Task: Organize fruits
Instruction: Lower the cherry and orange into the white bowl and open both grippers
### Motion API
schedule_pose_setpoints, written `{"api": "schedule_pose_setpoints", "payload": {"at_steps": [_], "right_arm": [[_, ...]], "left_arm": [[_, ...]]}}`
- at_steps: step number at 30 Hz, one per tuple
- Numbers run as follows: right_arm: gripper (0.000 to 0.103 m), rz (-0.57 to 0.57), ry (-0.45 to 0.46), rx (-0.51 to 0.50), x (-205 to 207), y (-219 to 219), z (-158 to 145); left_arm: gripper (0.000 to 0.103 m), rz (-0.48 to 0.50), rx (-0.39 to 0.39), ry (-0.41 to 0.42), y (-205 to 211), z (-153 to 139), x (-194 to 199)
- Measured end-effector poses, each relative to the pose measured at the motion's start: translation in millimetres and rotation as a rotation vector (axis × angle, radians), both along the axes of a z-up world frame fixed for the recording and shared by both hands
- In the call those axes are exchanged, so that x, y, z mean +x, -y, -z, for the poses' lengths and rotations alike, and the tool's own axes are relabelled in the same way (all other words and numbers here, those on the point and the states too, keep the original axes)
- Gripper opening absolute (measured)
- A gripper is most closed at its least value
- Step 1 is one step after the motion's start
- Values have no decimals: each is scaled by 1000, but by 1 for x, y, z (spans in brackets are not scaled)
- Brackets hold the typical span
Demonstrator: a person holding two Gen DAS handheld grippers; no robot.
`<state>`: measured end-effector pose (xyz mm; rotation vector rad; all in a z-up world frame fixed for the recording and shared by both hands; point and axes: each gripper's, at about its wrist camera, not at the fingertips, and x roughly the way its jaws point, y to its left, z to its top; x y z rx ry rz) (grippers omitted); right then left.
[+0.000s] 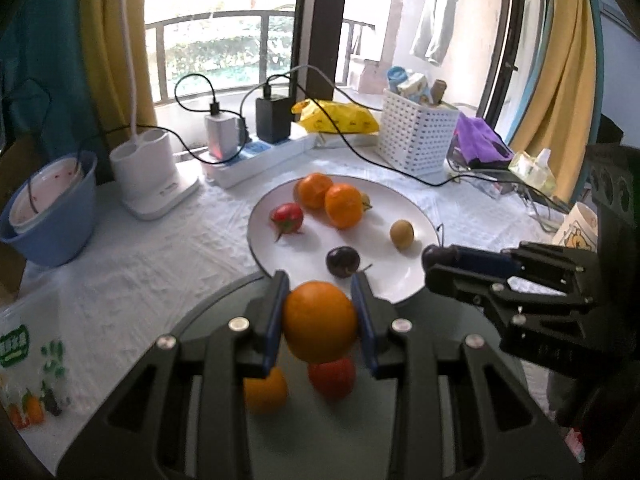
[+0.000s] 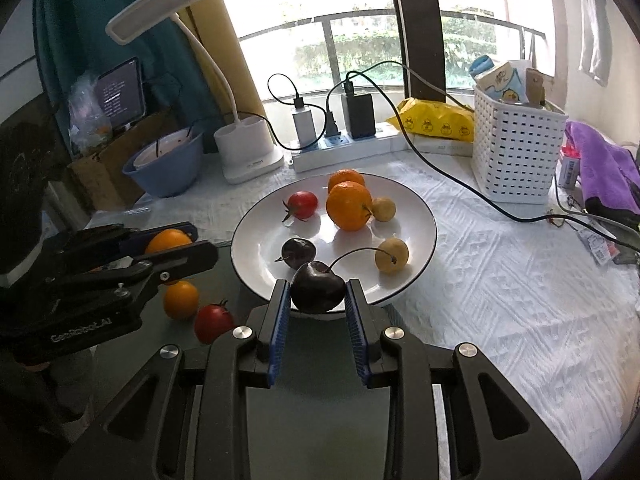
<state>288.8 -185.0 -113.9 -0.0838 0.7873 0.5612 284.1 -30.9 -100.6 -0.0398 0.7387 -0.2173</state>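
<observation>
My left gripper [image 1: 320, 284] is shut on an orange [image 1: 320, 322] above a dark round plate [image 1: 224, 300]. On that plate lie a small orange [image 1: 266, 394] and a red tomato [image 1: 332, 378]. My right gripper [image 2: 317, 286] is shut on a dark cherry [image 2: 318, 292] over the near rim of the white plate [image 2: 240, 248]. The white plate carries two oranges [image 2: 348, 206], a tomato [image 2: 303, 204], another dark cherry [image 2: 298, 252] and two yellow cherries [image 2: 393, 260]. In the right wrist view the left gripper [image 2: 192, 244] sits to the left with its orange [image 2: 168, 240].
Behind the white plate stand a blue bowl [image 2: 168, 168], a white lamp base [image 2: 250, 152], a power strip [image 2: 344, 148] with chargers, a yellow bag [image 2: 436, 122] and a white basket [image 2: 516, 156]. A black cable [image 2: 460, 184] crosses the white cloth on the right.
</observation>
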Motion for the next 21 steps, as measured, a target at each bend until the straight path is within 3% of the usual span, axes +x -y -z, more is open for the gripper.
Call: {"api": "schedule_pose_setpoints", "payload": {"at_steps": [19, 21], "right_arm": [[30, 2, -35, -13, 28, -3, 15], [30, 7, -32, -13, 28, -3, 14]], "left_arm": [[34, -13, -31, -53, 0, 15, 40], [38, -15, -41, -54, -1, 14, 39]]}}
